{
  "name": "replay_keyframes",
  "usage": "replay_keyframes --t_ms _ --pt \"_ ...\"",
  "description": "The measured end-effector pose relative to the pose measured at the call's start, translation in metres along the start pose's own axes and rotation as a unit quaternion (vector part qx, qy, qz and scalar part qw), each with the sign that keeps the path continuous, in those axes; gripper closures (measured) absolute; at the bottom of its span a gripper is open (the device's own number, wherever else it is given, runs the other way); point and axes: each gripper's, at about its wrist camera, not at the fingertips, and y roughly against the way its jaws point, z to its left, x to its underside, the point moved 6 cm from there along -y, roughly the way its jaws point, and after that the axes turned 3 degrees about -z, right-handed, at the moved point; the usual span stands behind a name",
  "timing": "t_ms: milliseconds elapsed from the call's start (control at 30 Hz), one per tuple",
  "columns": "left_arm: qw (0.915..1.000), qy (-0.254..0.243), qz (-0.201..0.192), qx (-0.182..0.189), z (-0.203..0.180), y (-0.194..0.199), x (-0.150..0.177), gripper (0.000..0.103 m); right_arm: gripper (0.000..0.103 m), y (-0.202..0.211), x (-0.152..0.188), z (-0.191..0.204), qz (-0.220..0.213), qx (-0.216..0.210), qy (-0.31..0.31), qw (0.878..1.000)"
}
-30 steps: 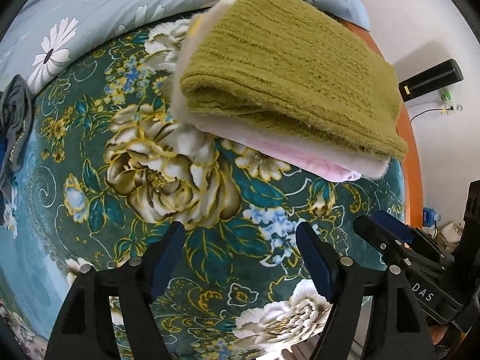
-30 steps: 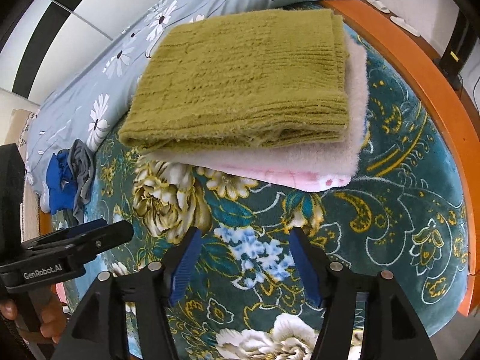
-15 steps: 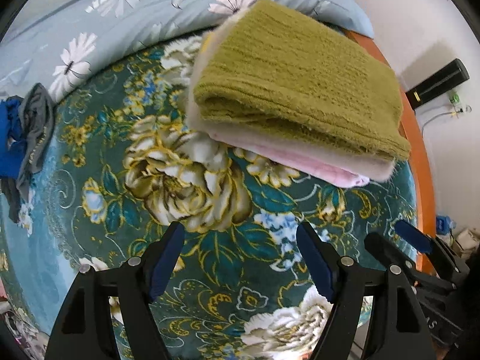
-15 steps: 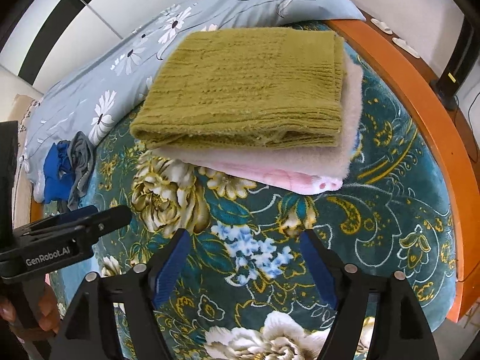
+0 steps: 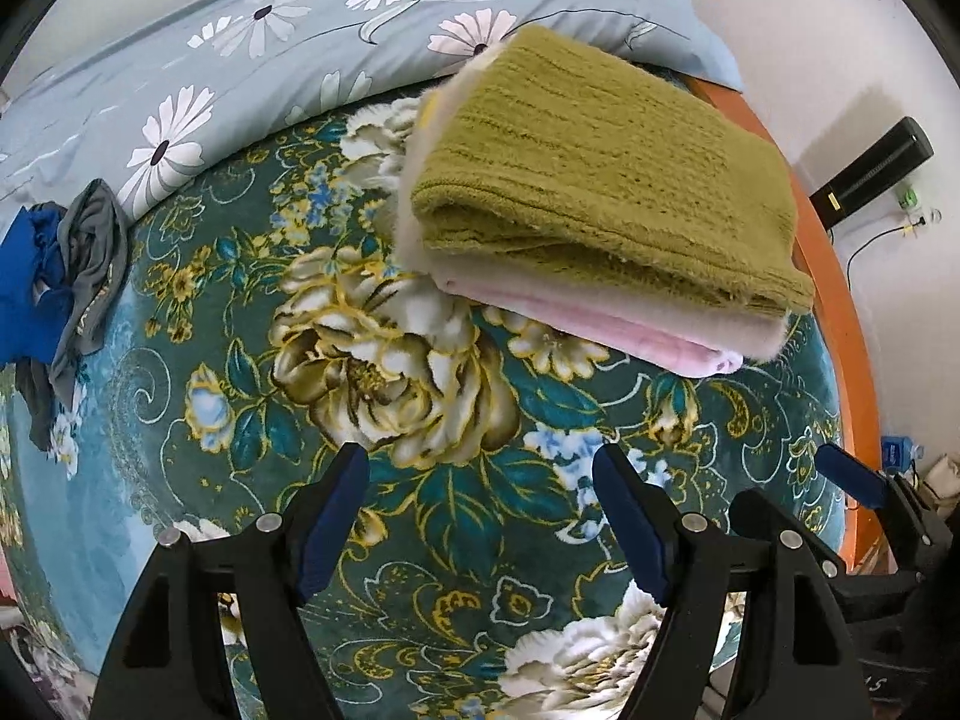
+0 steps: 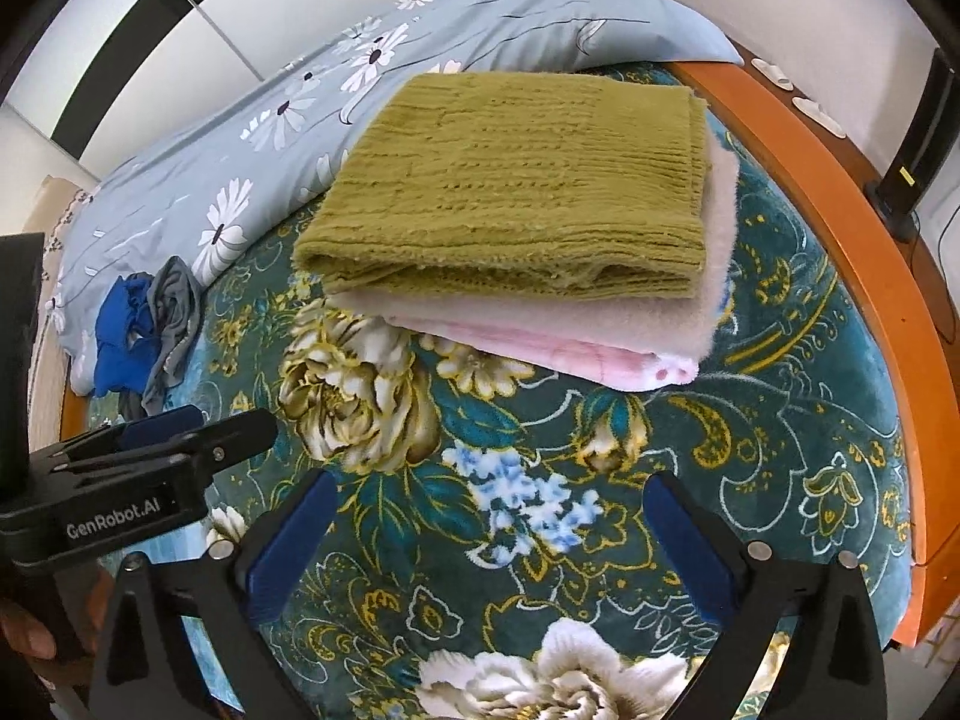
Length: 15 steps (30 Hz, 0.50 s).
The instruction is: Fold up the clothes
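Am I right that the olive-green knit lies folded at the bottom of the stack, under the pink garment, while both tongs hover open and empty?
Not quite: the olive-green knit lies on top of the stack, with the pink garment at the bottom, as the right wrist view shows. The rest holds: the left tongs and right tongs are open and empty.

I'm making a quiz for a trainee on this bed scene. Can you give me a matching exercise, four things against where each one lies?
Things:
1. green knit
2. pink garment
3. blue and grey clothes
4. daisy quilt

Places:
A. bottom of the folded stack
B. crumpled heap near the blanket's left edge
C. top of the folded stack
D. behind the stack, along the blanket's far edge

Pairs: 1-C, 2-A, 3-B, 4-D
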Motion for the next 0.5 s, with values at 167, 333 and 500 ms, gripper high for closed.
replay_keyframes --t_ms 167,333,500 --pt "0.9999 0.01 -0.001 0.004 0.005 0.002 0.003 0.025 0.0 0.003 0.003 0.003 -0.003 0.01 0.004 1.0" --pt "0.9998 0.02 -0.004 0.005 0.013 0.005 0.008 0.025 0.0 0.005 0.007 0.005 -0.006 0.025 0.012 1.0" --pt "0.9997 0.023 -0.011 -0.002 0.019 0.008 0.013 0.025 0.0 0.009 0.01 0.005 -0.013 0.04 0.02 0.999"
